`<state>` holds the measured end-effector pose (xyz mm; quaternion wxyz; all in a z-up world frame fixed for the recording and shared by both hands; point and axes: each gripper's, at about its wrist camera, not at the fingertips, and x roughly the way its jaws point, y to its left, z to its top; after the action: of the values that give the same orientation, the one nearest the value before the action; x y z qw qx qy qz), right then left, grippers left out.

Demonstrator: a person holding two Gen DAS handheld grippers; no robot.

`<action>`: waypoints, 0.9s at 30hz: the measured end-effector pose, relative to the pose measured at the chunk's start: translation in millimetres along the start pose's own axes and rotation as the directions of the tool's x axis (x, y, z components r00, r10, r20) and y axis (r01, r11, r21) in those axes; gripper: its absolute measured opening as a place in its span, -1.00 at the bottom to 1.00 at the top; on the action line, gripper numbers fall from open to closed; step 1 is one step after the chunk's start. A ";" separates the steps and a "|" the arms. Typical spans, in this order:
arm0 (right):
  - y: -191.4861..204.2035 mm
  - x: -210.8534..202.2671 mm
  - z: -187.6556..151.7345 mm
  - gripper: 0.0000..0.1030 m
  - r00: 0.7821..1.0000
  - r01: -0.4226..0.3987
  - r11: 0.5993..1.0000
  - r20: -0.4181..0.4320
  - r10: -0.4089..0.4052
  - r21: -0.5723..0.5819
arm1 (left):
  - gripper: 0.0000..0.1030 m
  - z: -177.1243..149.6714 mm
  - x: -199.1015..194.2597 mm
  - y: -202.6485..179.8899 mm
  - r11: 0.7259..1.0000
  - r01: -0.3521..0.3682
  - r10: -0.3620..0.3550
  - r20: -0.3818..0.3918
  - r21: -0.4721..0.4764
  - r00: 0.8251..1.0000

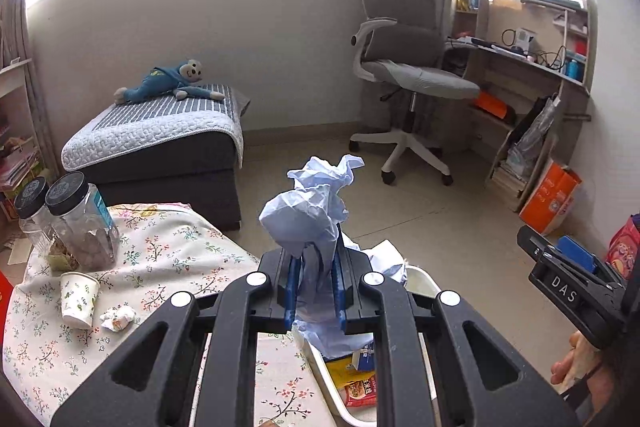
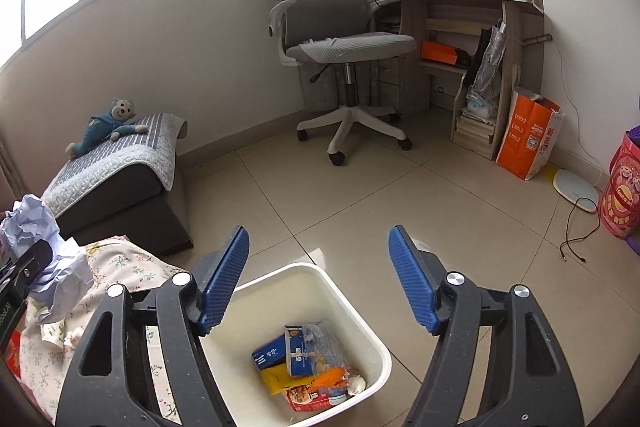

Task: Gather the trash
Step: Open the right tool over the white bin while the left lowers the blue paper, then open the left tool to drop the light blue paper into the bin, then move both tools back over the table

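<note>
Pale floor tiles (image 2: 360,187) spread toward a grey office chair (image 2: 340,39) and a cluttered desk (image 2: 472,3) under the windows, and we see a low footstool (image 1: 160,147) carrying a blue toy monkey (image 1: 168,83) by the far wall. Nearest us is a table under a flowered cloth (image 1: 168,259). At its left edge stand two dark-lidded jars (image 1: 76,223), with a paper cup (image 1: 78,299) lying on its side in front of them and a small paper wad (image 1: 118,319) just beside the cup. Our left gripper (image 1: 316,287) is clamped on a crumpled sheet of light blue paper (image 1: 312,211), held up in the air over the table's right edge, where the rim of the white bin (image 2: 360,307) shows just beneath it. That bin sits on the floor against the table and already contains a blue carton (image 2: 288,351), yellow and red wrappers (image 2: 304,391) and other scraps. Our right gripper (image 2: 320,279) hangs above the bin with its blue pads (image 2: 224,279) spread wide apart, gripping nothing. Beyond, an orange bag (image 2: 528,135) leans near the desk.
</note>
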<state>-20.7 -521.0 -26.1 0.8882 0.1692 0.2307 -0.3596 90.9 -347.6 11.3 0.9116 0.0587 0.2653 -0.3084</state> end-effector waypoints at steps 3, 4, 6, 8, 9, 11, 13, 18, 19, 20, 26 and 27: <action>-19.7 1.6 1.5 0.47 1.000 0.030 0.999 -0.002 -0.029 0.025 | -0.72 -3.9 9.0 -20.6 0.999 0.023 -0.023 -0.015 0.032 1.000; -25.8 1.7 1.9 0.51 0.999 0.041 0.999 -0.002 -0.041 0.035 | -0.72 -5.1 12.2 -26.8 0.999 0.033 -0.032 -0.023 0.037 0.999; -37.5 1.1 2.8 0.56 0.998 0.062 0.996 -0.002 -0.062 0.061 | -0.72 -8.1 18.2 -38.7 0.997 0.056 -0.054 -0.038 0.048 0.998; -49.8 1.1 3.7 0.62 0.997 0.082 0.993 -0.005 -0.081 0.087 | -0.72 -10.1 23.9 -50.7 0.996 0.067 -0.064 -0.046 0.062 0.997; -56.2 1.3 3.8 0.66 0.996 0.093 0.991 -0.008 -0.093 0.098 | -0.72 -11.0 27.0 -57.6 0.995 0.076 -0.073 -0.051 0.066 0.996; -67.1 0.5 2.6 0.68 0.993 0.117 0.986 -0.015 -0.116 0.118 | -0.70 -11.7 33.6 -69.2 0.993 0.101 -0.097 -0.066 0.065 0.993; -74.8 0.3 1.8 0.70 0.989 0.147 0.981 -0.014 -0.147 0.130 | -0.66 -9.8 40.9 -80.1 0.989 0.137 -0.132 -0.085 0.061 0.988; -79.6 -9.1 -0.2 0.87 0.975 0.213 0.966 0.032 -0.219 0.146 | 0.20 -5.2 51.6 -101.3 0.985 0.166 -0.160 -0.097 0.054 0.982; -79.6 -11.1 -0.1 0.86 0.972 0.221 0.964 0.042 -0.230 0.145 | 0.21 -4.1 50.4 -102.7 0.985 0.165 -0.160 -0.088 0.055 0.983; -78.7 -12.3 -0.4 0.86 0.971 0.225 0.964 0.048 -0.234 0.142 | 0.21 -3.5 48.8 -104.4 0.984 0.165 -0.160 -0.083 0.059 0.984; -69.4 -18.9 -2.2 0.86 0.968 0.227 0.966 0.077 -0.237 0.120 | 0.30 -7.8 36.4 -94.3 0.991 0.103 -0.100 -0.033 0.091 0.994; -65.7 -20.3 -2.8 0.86 0.968 0.226 0.967 0.085 -0.236 0.115 | 0.33 -8.9 34.7 -88.5 0.992 0.090 -0.088 -0.028 0.086 0.996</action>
<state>-81.6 -553.2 -26.6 0.8402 0.1697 0.1859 -0.4802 57.6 -434.7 -9.4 0.8902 0.0902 0.2650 -0.3594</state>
